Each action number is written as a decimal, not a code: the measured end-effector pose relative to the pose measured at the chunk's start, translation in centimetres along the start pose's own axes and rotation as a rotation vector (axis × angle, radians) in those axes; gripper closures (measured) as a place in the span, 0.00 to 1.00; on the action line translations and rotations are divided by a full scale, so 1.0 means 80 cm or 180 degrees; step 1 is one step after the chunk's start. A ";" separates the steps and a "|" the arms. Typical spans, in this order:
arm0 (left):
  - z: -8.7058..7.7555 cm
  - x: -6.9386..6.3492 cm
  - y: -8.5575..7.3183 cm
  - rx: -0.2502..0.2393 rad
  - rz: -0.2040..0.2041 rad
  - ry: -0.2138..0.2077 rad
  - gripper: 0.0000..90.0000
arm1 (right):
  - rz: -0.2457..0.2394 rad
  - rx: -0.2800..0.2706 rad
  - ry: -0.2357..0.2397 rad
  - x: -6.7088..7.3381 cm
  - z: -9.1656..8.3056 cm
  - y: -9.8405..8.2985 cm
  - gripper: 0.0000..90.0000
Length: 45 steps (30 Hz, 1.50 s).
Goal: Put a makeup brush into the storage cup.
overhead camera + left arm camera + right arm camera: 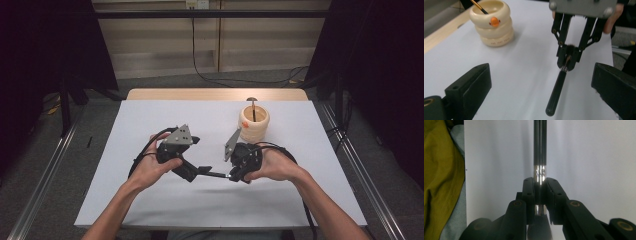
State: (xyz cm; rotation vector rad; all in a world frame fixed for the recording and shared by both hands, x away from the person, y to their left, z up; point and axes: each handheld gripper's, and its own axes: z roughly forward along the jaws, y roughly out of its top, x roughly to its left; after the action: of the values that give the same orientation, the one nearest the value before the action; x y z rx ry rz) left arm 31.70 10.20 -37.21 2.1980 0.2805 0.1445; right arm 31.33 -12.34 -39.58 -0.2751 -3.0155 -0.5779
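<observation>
Right gripper (231, 176) pinches a black-handled brush (556, 93) at its ferrule (handle points toward the left gripper (206, 170), jaws spread), mid-tabletop (150, 200); cream ringed holder (253, 125) near far edge.

Right claw (567, 65) clamped, left claw (541, 82) (facing it) agape.

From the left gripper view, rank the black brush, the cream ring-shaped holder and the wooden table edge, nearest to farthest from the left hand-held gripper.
1. Black brush, handle end between the open jaws, right of centre.
2. Cream holder, upper left.
3. Wooden table edge, far left, beyond the holder.
</observation>
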 end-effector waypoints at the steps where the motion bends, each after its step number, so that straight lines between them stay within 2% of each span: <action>1: 0.002 0.000 0.000 0.0048 0.0007 -0.0013 0.03 | -0.0001 -0.0013 0.0009 0.000 0.000 0.000 0.86; 8: 0.020 0.001 0.004 0.0434 0.0094 -0.0079 0.03 | -0.0049 0.0064 0.0019 0.003 0.006 0.003 0.86; 10: 0.024 0.000 0.004 0.0524 0.0127 -0.0043 0.03 | -0.0045 0.0073 0.0010 0.002 0.009 0.003 0.86; 13: 0.027 0.001 0.003 0.0606 0.0115 -0.0111 0.04 | -0.0078 0.0066 -0.0003 0.002 0.010 0.004 0.86; 14: 0.029 0.000 0.002 0.0625 0.0118 -0.0120 0.04 | -0.0046 0.0089 0.0016 0.003 0.009 0.004 0.86; 18: 0.036 -0.004 -0.001 0.0756 0.0186 -0.0216 0.06 | -0.0053 0.0072 0.0007 0.003 0.009 0.004 0.86; 20: 0.041 -0.006 -0.001 0.0842 0.0172 -0.0277 0.06 | -0.0062 0.0064 0.0019 0.003 0.010 0.004 0.86; 22: 0.047 -0.008 -0.002 0.0916 0.0136 -0.0269 0.08 | -0.0069 0.0069 0.0019 0.003 0.010 0.004 0.86; 24: 0.052 -0.011 -0.003 0.1004 0.0191 -0.0233 0.10 | -0.0063 0.0076 0.0029 0.003 0.010 0.004 0.86; 28: 0.053 -0.010 -0.006 0.1070 0.0254 -0.0451 0.12 | -0.0033 0.0034 0.0056 0.002 0.010 0.004 0.86; 30: 0.053 -0.010 -0.007 0.1111 0.0287 -0.0474 0.20 | -0.0035 0.0034 0.0070 0.002 0.010 0.004 0.86; 33: 0.052 -0.010 -0.008 0.1177 0.0304 -0.0524 0.27 | -0.0060 0.0027 0.0093 0.003 0.011 0.004 0.86; 34: 0.053 -0.011 -0.009 0.1165 0.0315 -0.0483 0.30 | -0.0068 0.0021 0.0084 0.003 0.012 0.005 0.86; 37: 0.056 -0.011 -0.010 0.1235 0.0306 -0.0527 0.37 | -0.0075 0.0043 0.0102 0.005 0.015 0.007 0.86; 39: 0.061 -0.013 -0.012 0.1266 0.0303 -0.0497 0.36 | -0.0091 0.0059 0.0111 0.006 0.016 0.008 0.86; 42: 0.066 -0.014 -0.014 0.1273 0.0289 -0.0590 0.36 | -0.0113 0.0058 0.0120 0.005 0.016 0.009 0.86; 45: 0.067 -0.016 -0.014 0.1297 0.0323 -0.0591 0.41 | -0.0118 0.0028 0.0116 0.005 0.015 0.008 0.86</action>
State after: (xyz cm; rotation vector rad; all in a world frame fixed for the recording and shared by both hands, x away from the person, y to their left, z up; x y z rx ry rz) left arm 31.38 6.34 -41.31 2.6103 0.0986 -0.0683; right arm 31.03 -11.25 -40.45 -0.2064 -2.9932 -0.5661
